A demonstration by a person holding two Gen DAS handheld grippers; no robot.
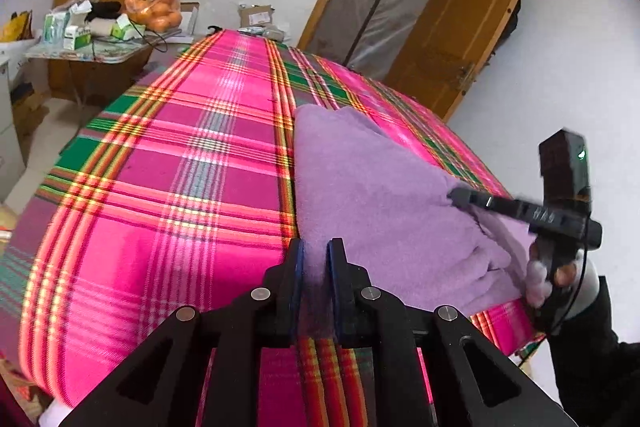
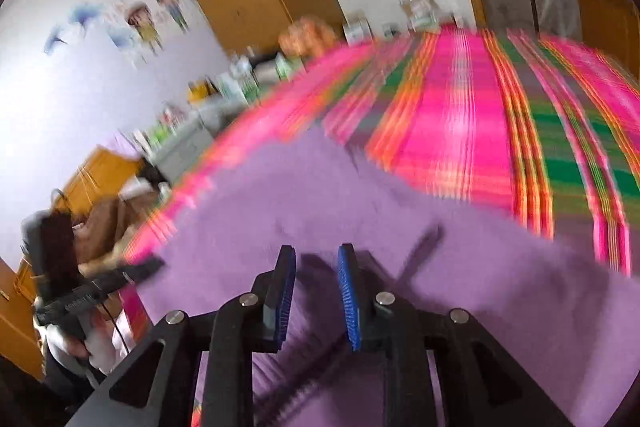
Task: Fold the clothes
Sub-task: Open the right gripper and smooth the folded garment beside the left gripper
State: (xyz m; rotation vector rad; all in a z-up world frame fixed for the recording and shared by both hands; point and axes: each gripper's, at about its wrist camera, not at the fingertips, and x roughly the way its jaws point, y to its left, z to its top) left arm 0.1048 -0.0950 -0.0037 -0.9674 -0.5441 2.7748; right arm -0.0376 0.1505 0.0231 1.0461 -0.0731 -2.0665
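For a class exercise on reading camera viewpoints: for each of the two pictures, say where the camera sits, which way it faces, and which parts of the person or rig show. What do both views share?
Left wrist: sits behind the left gripper, looks along the plaid bedcover toward the door; right gripper and hand show at right.
Right wrist: sits behind the right gripper, faces across the bed toward the sticker wall; blurred.
Shared: the purple garment and bedcover.

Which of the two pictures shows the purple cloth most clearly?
The left wrist view: it is sharp, and the purple cloth shows its outline and folds on the plaid cover. The right wrist view is blurred and too close, showing the cloth only as a purple expanse filling the lower picture.
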